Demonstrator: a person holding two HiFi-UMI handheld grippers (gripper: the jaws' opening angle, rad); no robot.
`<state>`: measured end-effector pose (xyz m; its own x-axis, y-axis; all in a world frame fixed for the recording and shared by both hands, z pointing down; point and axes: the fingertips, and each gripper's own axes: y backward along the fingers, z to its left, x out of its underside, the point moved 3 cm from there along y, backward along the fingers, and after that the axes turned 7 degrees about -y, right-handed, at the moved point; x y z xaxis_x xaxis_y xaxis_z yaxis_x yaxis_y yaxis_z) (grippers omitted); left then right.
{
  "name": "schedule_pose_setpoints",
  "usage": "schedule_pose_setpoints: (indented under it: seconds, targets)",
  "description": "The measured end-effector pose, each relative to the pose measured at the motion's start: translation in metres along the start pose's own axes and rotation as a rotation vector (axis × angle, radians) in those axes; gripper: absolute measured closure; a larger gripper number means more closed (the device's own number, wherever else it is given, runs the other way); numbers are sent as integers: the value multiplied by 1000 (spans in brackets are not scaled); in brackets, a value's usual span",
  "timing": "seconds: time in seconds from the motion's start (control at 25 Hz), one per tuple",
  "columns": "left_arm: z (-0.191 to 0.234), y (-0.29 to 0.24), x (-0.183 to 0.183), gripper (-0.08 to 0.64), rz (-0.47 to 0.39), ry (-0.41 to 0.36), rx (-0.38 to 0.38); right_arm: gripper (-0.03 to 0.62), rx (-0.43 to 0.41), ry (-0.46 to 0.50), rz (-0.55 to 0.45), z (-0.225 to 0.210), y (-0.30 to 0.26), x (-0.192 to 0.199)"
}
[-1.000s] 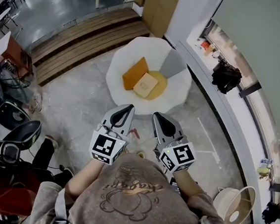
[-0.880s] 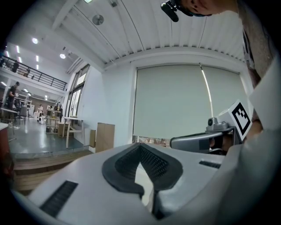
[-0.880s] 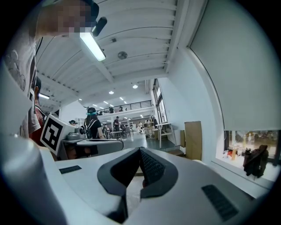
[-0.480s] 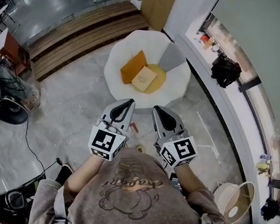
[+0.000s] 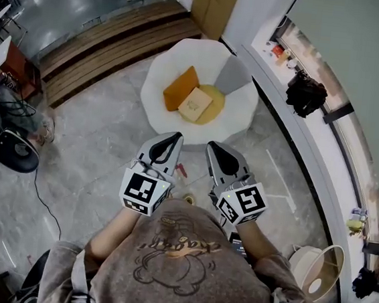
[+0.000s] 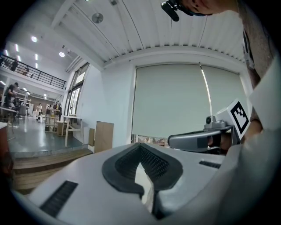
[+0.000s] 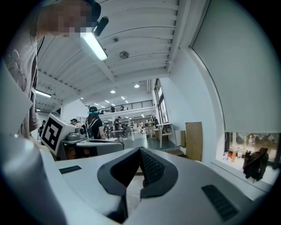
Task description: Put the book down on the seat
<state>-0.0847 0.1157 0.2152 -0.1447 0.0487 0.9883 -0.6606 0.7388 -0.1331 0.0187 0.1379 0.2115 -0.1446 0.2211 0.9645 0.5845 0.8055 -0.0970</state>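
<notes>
Person is standing on grey stone floor [image 5: 102, 145], holding 2 grippers out in front, side by side and roughly level. Both are pointing toward the white armchair [image 5: 244, 109], which is sitting well apart from the tips.

Left gripper [image 5: 172, 141]: jaws are pressing together at the tips and nothing is sitting between them. Its marker cube [image 5: 143, 192] is facing up at the head camera.

Right gripper [image 5: 214, 149]: jaws are also meeting at the tips, pinching nothing. Its own marker cube [image 5: 241, 203] is sitting just above the person's shirt [image 5: 177, 267].

Book [image 5: 195, 105] is lying flat on the seat of the armchair, tan cover up, resting on the yellow seat pad [image 5: 214, 106]. Orange cushion [image 5: 180, 89] is leaning just beside it, touching or overlapping its left edge. Neither gripper is touching the book.

Wooden steps [image 5: 113, 42] are running behind the chair to the left. Black bag [image 5: 306, 94] is sitting on the window ledge [image 5: 325, 138] to the right.
</notes>
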Motion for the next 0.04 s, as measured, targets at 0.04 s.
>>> schedule_pose_setpoints:
  seconds: [0.04]
  targets:
    - [-1, 0, 0, 555, 1, -1, 1, 575, -1, 0, 0, 0, 1, 0]
